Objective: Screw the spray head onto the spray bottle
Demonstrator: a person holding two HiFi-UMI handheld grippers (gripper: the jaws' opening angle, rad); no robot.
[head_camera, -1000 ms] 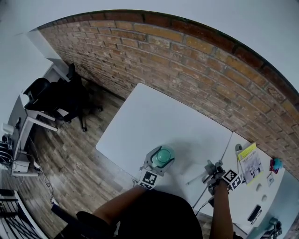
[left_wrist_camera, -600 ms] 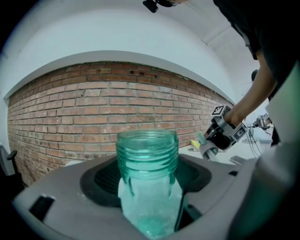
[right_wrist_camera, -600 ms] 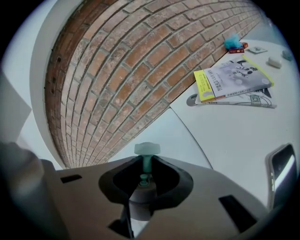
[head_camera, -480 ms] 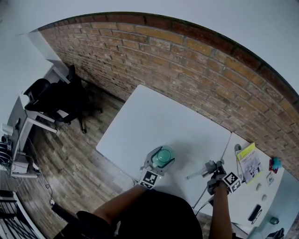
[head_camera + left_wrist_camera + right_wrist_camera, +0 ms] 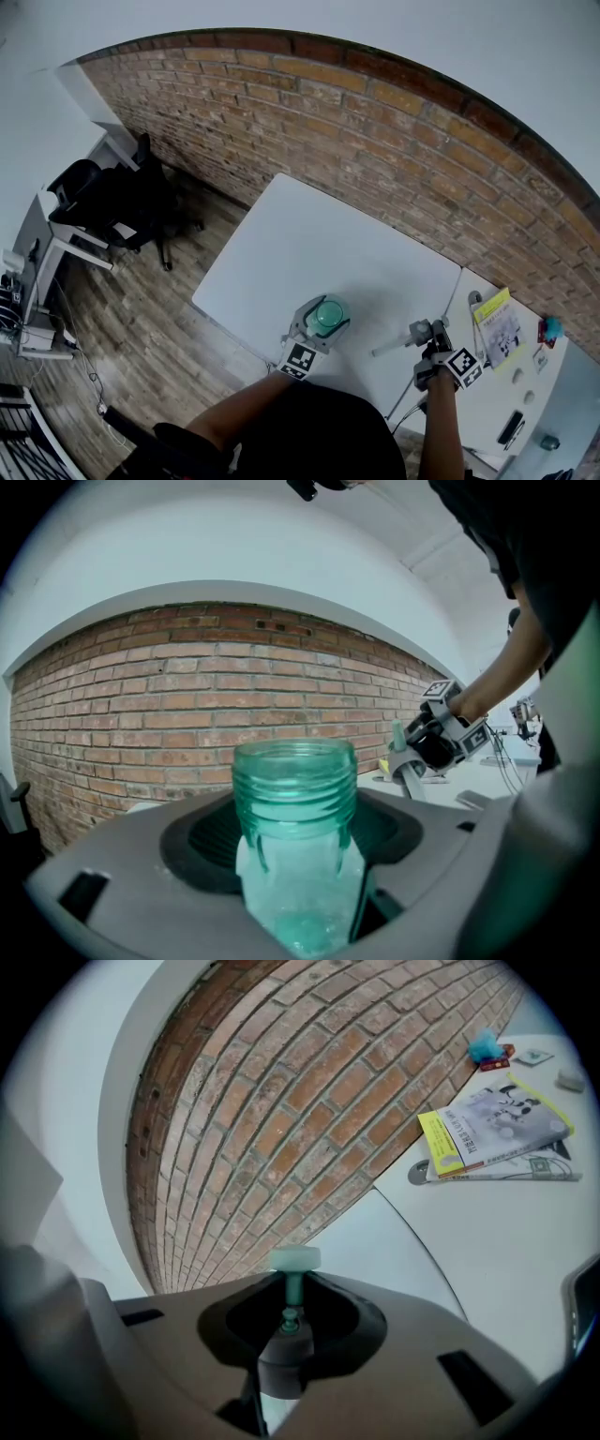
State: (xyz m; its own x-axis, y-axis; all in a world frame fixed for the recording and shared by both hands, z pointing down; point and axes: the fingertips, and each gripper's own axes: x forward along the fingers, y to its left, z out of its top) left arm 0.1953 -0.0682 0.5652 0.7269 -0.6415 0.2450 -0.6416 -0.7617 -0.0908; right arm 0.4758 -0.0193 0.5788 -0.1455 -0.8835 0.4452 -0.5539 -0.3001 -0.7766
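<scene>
**Fig. 1.** The spray bottle (image 5: 295, 803) is translucent green, with its threaded neck open and uncapped. It stands upright between the jaws of the left gripper (image 5: 319, 323), which are spread wide and clamp its body. The neck rises clear above them.

The spray head (image 5: 289, 1354) sits between the jaws of the right gripper (image 5: 433, 349), which are drawn close and pinch its grey collar. Its pale dip tube (image 5: 389, 349) juts out ahead of those jaws toward the left gripper. Head and bottle are well apart, so no thread is engaged yet.

Likely faults:
1. The dip tube could miss the neck opening and bend against the rim if the head comes in off-axis.
2. The collar could cross-thread if it meets the neck tilted.
3. The bottle could turn inside the left jaws once twisting begins, because its wall is smooth.
4. The head could slip from so narrow a pinch.

Pose: the left gripper lies nearly level and close to the body. The right gripper tips somewhat downward, off the table (image 5: 309, 244), on a forearm reaching up from the lower edge. Beyond the right jaws lies a yellow-edged booklet (image 5: 497, 1129).
</scene>
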